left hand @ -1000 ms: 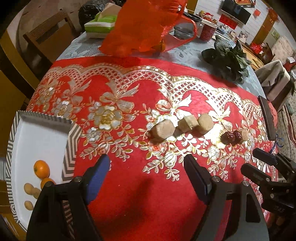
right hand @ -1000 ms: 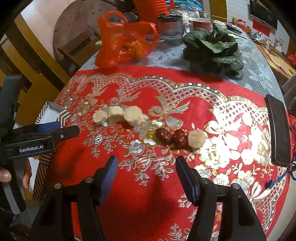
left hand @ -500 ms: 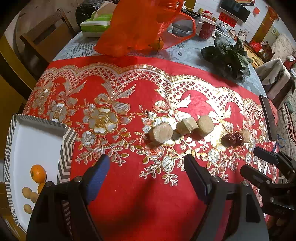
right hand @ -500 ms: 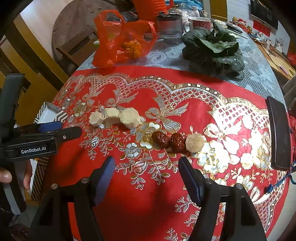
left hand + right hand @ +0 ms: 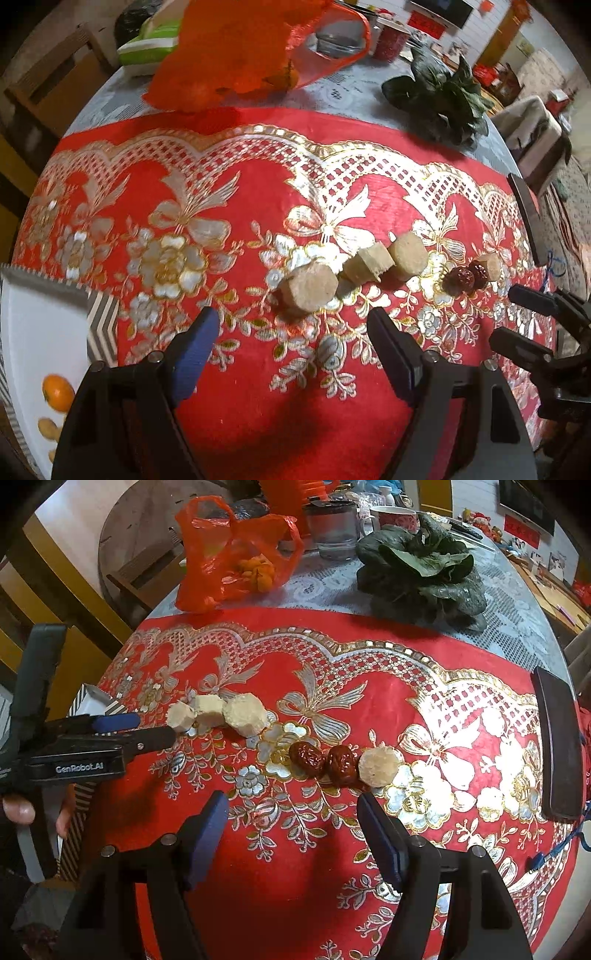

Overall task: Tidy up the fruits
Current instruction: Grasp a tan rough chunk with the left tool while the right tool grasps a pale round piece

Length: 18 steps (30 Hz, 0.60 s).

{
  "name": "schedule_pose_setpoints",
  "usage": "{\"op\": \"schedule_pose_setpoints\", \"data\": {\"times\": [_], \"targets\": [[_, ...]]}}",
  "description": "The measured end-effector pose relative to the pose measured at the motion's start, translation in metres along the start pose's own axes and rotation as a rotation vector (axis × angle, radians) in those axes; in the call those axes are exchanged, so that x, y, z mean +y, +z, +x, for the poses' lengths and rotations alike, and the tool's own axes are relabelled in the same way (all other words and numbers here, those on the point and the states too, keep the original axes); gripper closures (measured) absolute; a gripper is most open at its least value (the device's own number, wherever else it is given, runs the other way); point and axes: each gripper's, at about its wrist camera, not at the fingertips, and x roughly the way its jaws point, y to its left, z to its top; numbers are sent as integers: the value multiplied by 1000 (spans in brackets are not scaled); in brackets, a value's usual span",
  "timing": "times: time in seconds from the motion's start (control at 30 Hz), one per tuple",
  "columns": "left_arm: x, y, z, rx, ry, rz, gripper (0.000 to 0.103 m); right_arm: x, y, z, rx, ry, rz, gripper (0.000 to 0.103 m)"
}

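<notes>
Three pale peeled chunks lie in a row on the red cloth; the nearest chunk sits just ahead of my open, empty left gripper. In the right wrist view the same row lies at the left, by the left gripper's fingertips. Two dark red dates and a fourth pale chunk lie just ahead of my open, empty right gripper. A white tray with a striped rim at the left holds a small orange and small tan fruits.
An orange plastic bag with oranges and a bunch of dark leafy greens lie at the back on the lace cloth. A dark phone lies at the right edge. Cups and a glass jar stand behind.
Both grippers have moved forward toward the row of food; the nearest chunk and the dates now sit closer to the fingertips. The tray has slid toward the left edge of the left view.
</notes>
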Motion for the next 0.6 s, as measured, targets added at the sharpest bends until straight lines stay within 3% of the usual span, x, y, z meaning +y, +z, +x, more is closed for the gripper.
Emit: {"op": "schedule_pose_setpoints", "data": {"times": [0.6], "targets": [[2, 11, 20, 31, 8, -25, 22, -29, 15, 2, -18, -66, -22, 29]]}}
